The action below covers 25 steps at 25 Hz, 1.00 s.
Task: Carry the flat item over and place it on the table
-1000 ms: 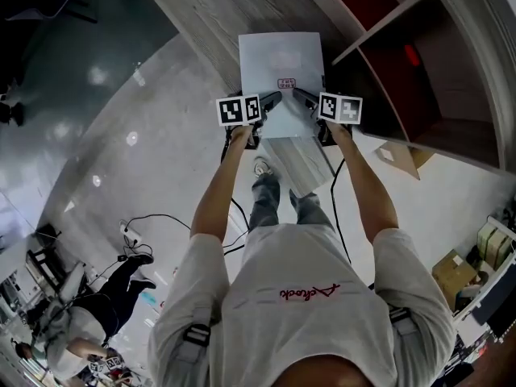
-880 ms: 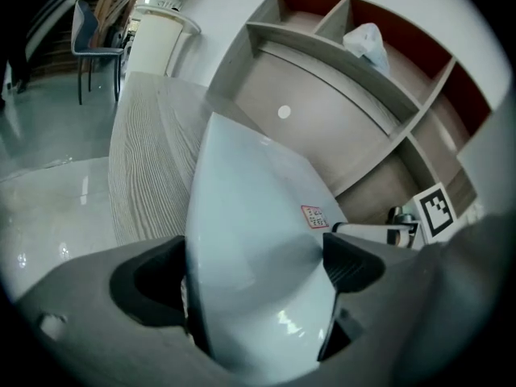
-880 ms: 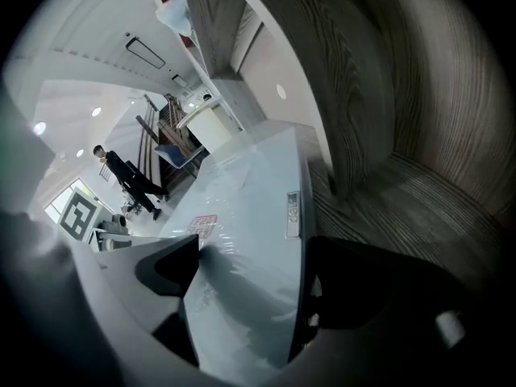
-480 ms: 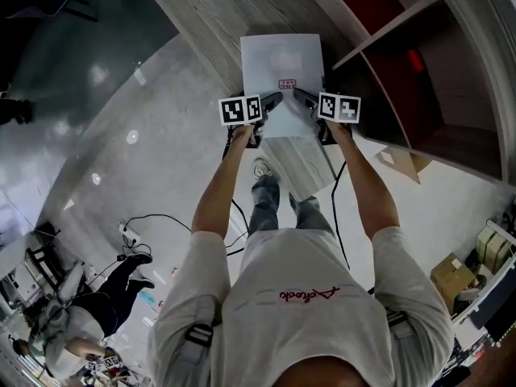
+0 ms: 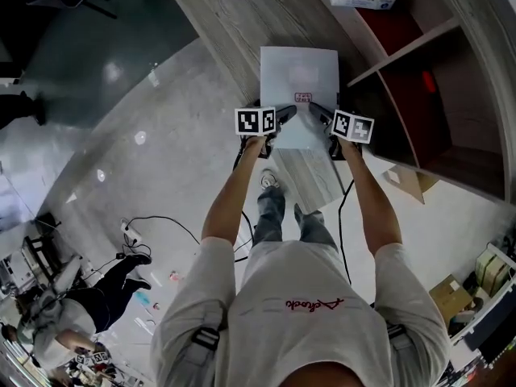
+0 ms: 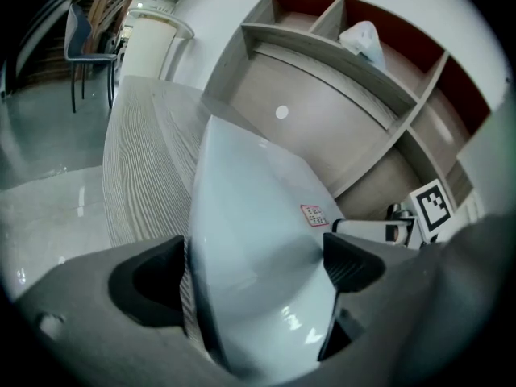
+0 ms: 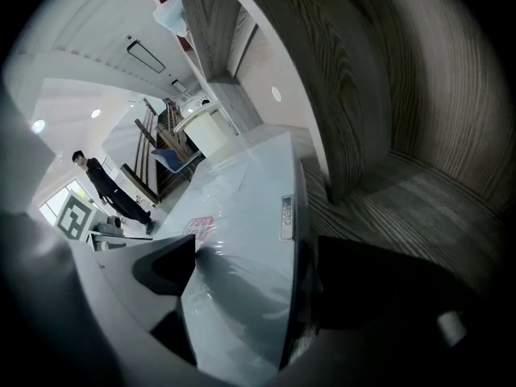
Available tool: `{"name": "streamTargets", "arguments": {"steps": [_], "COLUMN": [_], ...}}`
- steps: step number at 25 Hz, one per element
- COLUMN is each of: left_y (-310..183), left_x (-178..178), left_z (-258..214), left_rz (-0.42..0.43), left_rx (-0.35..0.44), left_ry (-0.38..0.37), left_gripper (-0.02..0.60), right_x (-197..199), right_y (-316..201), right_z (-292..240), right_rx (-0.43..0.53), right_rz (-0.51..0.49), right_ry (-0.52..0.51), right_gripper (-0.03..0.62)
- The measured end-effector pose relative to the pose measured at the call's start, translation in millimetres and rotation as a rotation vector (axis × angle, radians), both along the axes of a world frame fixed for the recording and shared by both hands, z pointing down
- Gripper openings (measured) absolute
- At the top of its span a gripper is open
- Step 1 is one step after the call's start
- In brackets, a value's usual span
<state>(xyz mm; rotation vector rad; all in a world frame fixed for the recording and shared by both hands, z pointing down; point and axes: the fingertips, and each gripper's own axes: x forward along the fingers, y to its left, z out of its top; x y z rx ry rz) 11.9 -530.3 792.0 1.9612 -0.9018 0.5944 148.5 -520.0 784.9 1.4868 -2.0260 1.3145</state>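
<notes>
Mid-carry: left gripper (image 5: 280,119) and right gripper (image 5: 324,116) jaws both clamped on the flat item (image 5: 299,75), which probably just needs lowering onto the worktop (image 5: 234,14)

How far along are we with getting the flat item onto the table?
Done: the flat white packet is lifted and carried above the wood-grain table. In hand: left gripper and right gripper both clamp its near edge. Remaining: lower it flat and release; contact with the tabletop can't be confirmed.
</notes>
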Motion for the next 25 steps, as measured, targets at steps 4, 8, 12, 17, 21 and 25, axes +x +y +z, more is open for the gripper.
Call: {"name": "streamTargets", "arguments": {"steps": [4,8,12,17,21,25], "left_y": [-3,1,8,21,30,40], "left_x": [-12,-15,-11,-12,-12,-10], "left_z": [-13,-34,-54,-78,-94,-99], "left_rz": [0.034,0.06,0.087,0.137,0.121,0.137], "left_rx": [0.106,0.183,0.242,0.36,0.417,0.429], "left_ry": [-0.076,-0.092,-0.078,-0.118,-0.107,-0.103], "left_gripper": [0.545,0.543,0.541,0.393,0.126,0.0], "right_x": [10,12,8,1,-1,-7], "right_y": [0,3,8,18,27,37], "right_z": [-7,-27,-49,-81,-93,-94], "right_rx": [0.058,0.128,0.193,0.282,0.319,0.323], "right_rz": [-0.015,-0.067,-0.082,-0.101,-0.088,-0.107], "right_ry": [0.097,0.178,0.209,0.244,0.274,0.302], "right_gripper": [0.449,0.429,0.392,0.279,0.151,0.022]}}
